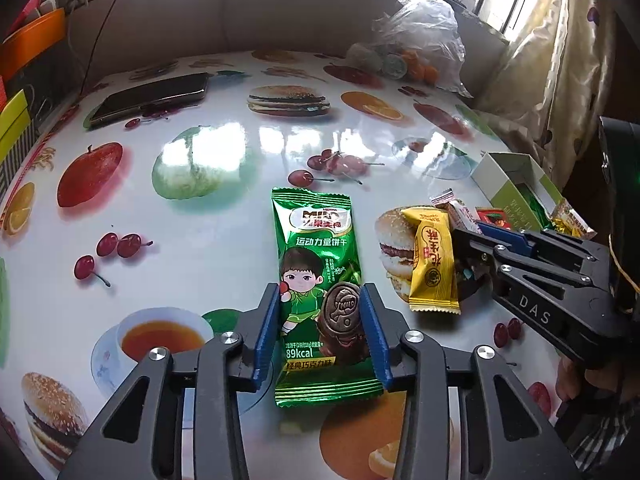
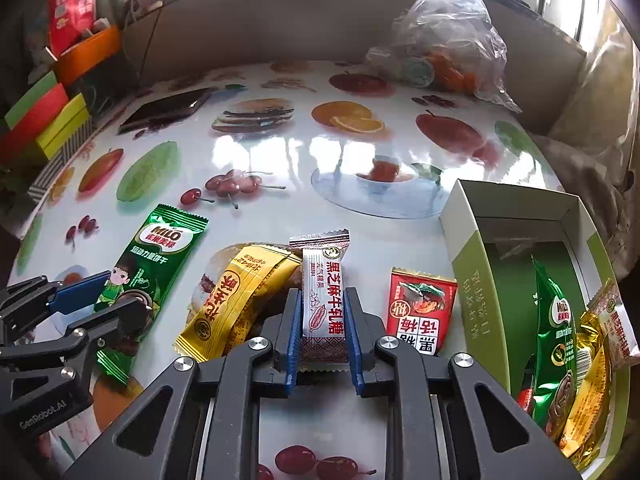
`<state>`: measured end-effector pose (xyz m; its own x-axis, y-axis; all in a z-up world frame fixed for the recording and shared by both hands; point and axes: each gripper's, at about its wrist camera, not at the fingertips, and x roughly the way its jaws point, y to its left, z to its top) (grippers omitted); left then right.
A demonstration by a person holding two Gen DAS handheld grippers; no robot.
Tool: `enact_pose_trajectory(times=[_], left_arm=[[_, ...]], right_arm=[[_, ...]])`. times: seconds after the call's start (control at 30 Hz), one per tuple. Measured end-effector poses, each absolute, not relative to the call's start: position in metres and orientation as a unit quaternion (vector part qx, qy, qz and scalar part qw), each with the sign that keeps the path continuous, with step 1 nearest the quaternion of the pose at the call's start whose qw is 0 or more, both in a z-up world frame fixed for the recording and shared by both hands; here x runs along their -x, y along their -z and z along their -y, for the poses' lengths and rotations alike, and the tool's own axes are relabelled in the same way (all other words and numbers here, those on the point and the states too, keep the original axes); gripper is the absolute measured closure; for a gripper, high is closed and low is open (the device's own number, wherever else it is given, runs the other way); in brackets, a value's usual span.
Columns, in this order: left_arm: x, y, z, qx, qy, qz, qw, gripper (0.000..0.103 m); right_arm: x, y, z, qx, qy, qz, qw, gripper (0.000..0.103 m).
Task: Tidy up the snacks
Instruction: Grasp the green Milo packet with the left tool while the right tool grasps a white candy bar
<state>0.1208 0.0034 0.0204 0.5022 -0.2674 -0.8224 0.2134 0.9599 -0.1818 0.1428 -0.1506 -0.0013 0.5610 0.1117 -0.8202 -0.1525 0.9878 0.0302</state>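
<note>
My left hand-held gripper (image 1: 320,334) brackets the green foil "MILO" biscuit packet (image 1: 316,280) marked "89kcal", jaws apparently touching its edges; my right hand-held gripper (image 2: 322,330) clamps the white nougat bar (image 2: 322,300).

A black flat smartphone (image 1: 154,96) lies far left on the glossy fruit-printed table (image 1: 224,216); a crumpled clear plastic bag (image 2: 448,36) sits far right.

Green Milo packet (image 1: 316,280); yellow wrapper (image 1: 434,264); fruit-printed white tablecloth (image 1: 224,224).
</note>
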Motion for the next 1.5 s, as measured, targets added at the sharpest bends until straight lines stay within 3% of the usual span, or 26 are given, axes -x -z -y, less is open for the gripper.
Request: enact_pose_trajectory(times=[0.1, 0.37, 0.6, 1.5], left_arm=[[-0.118, -0.026, -0.002, 0.017, 0.131, -0.467, 0.874, 0.074], [-0.12, -0.025, -0.002, 0.02, 0.132, -0.467, 0.874, 0.075], [-0.116, -0.032, -0.004, 0.029, 0.138, -0.455, 0.879, 0.085], [-0.103, -0.048, -0.006, 0.051, 0.156, -0.433, 0.886, 0.092]], right_arm=[[-0.141, 0.001, 0.152, 0.018, -0.076, -0.46, 0.884, 0.084], [-0.141, 0.0, 0.152, 0.015, -0.077, -0.458, 0.885, 0.084], [-0.137, -0.003, 0.153, 0.01, -0.079, -0.454, 0.888, 0.084], [-0.12, -0.02, 0.159, -0.016, -0.09, -0.432, 0.897, 0.084]])
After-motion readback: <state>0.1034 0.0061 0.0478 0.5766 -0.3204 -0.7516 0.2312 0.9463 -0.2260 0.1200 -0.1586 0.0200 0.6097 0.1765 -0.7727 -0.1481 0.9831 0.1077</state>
